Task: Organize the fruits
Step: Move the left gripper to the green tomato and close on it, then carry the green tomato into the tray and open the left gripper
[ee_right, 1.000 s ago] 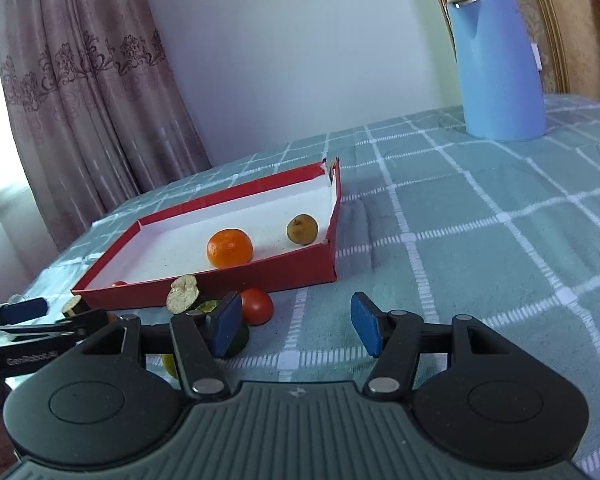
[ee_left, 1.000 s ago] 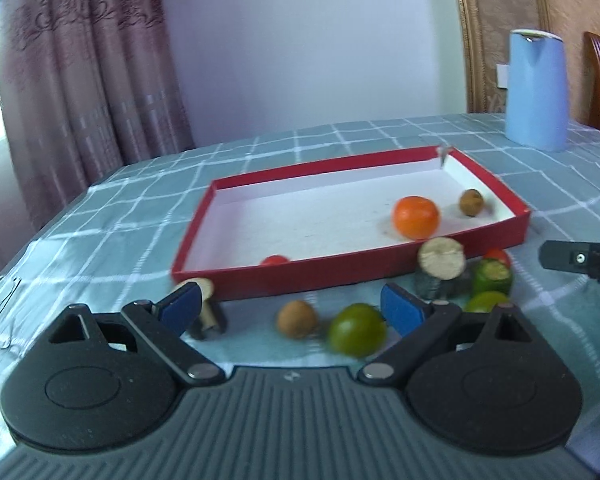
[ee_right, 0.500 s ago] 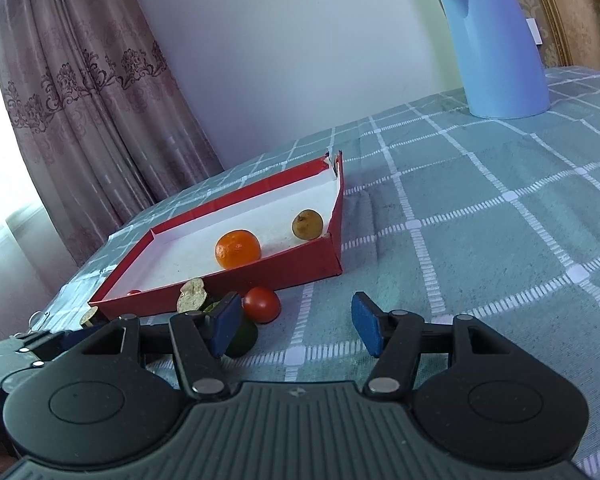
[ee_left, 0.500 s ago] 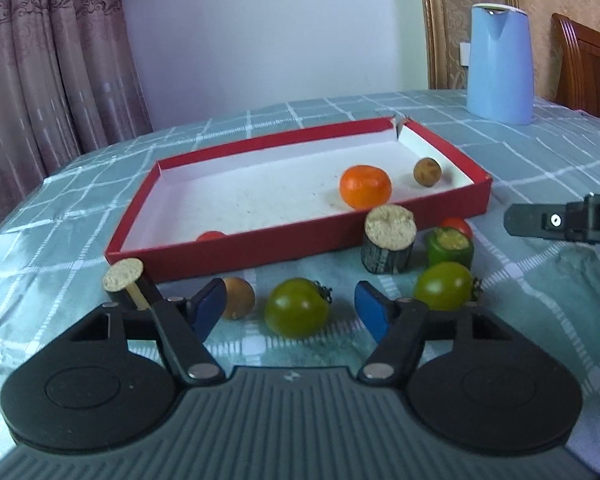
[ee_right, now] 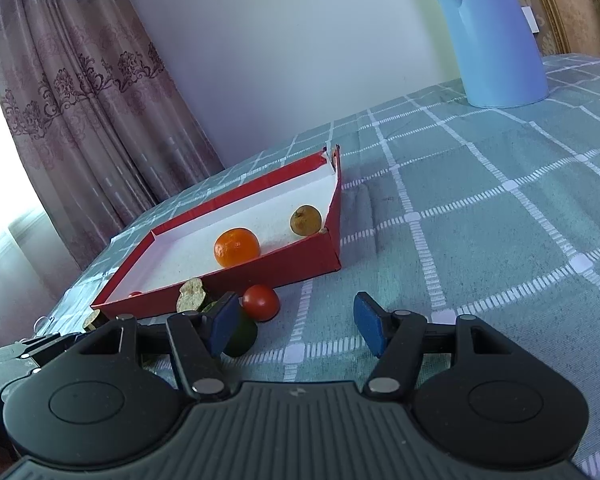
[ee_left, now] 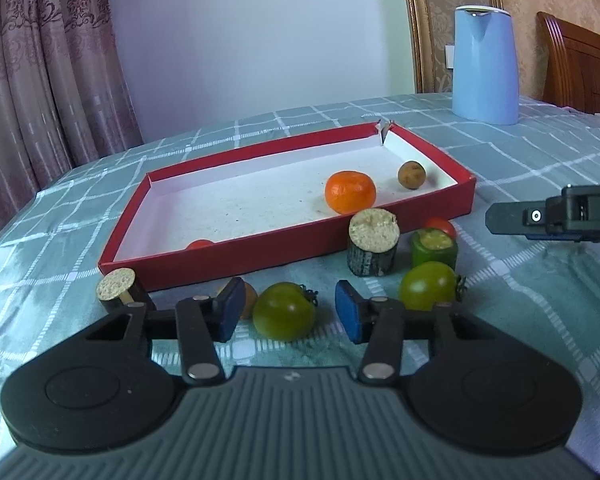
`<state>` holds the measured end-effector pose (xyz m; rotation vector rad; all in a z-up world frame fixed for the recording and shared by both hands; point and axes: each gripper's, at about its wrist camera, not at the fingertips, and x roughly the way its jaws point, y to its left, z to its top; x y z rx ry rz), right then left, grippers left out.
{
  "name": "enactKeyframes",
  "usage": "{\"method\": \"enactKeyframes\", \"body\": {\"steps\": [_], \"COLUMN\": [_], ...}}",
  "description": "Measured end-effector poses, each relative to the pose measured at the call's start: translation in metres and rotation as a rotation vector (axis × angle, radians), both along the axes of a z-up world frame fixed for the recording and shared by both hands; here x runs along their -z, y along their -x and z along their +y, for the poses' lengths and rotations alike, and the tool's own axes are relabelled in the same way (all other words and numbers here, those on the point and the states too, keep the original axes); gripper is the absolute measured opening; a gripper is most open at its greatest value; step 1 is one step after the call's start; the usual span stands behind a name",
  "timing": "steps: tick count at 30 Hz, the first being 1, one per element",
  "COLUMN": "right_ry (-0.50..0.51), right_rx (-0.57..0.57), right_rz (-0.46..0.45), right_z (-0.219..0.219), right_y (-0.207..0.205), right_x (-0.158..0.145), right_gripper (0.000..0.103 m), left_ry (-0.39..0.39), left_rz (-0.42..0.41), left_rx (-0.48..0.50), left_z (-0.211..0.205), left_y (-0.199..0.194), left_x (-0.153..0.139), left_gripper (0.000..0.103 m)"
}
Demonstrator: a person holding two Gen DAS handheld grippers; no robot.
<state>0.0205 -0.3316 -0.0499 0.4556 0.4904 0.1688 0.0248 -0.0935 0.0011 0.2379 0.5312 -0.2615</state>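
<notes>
- Green tomato (ee_left: 285,311) sits on the tablecloth between your left gripper (ee_left: 290,311) pads, just in front of the red tray (ee_left: 284,246); it is nearly round, so no long axis can be told, and its dark stem end points to the right in the left wrist view.
- Your left gripper's jaws have just been closing around that tomato; a gap shows on each side, so the pads do not press it yet.
- A second green tomato (ee_left: 427,286) lies just right of the right pad, stem also to the right.
- Two stubby cut cylinders stand upright near the tray's front wall: a dark-skinned one (ee_left: 373,242) with a pale cut top, and a green one (ee_left: 433,249) beside it. A red cherry tomato (ee_left: 442,225) sits behind the green one.
- Inside the tray you have a mandarin (ee_left: 350,192), a small brown fruit (ee_left: 411,175) near the right wall, and a red tomato (ee_left: 199,244) against the front wall.
- Compared with a second ago, your left view now looks at the tray from lower down and more squarely.
- Your right gripper (ee_right: 292,326) hangs with jaws apart over bare cloth, nothing between them.
- Everything rests on a teal checked tablecloth (ee_right: 480,216); a blue kettle (ee_left: 485,65) stands at the far side, with a mauve curtain (ee_left: 40,80) to the left.
</notes>
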Motion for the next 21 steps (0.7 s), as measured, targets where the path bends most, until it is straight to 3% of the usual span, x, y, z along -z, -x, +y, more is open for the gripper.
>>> {"method": "enactKeyframes", "body": {"steps": [4, 12, 21], "right_ry": [-0.01, -0.015, -0.016], "right_rx": [0.001, -0.002, -0.002], "right_rz": [-0.003, 0.0, 0.001], "right_z": [-0.001, -0.002, -0.002], "right_y": [0.0, 0.0, 0.0], "right_x": [0.0, 0.001, 0.001], "right_gripper": [0.066, 0.066, 0.066], "left_ry": [0.013, 0.03, 0.039], "left_rz": [0.012, 0.071, 0.061], "left_rx": [-0.01, -0.037, -0.046], "left_z": [0.003, 0.006, 0.004], "left_y": [0.005, -0.002, -0.007], "left_x": [0.0, 0.005, 0.001], "left_gripper": [0.037, 0.034, 0.03]}}
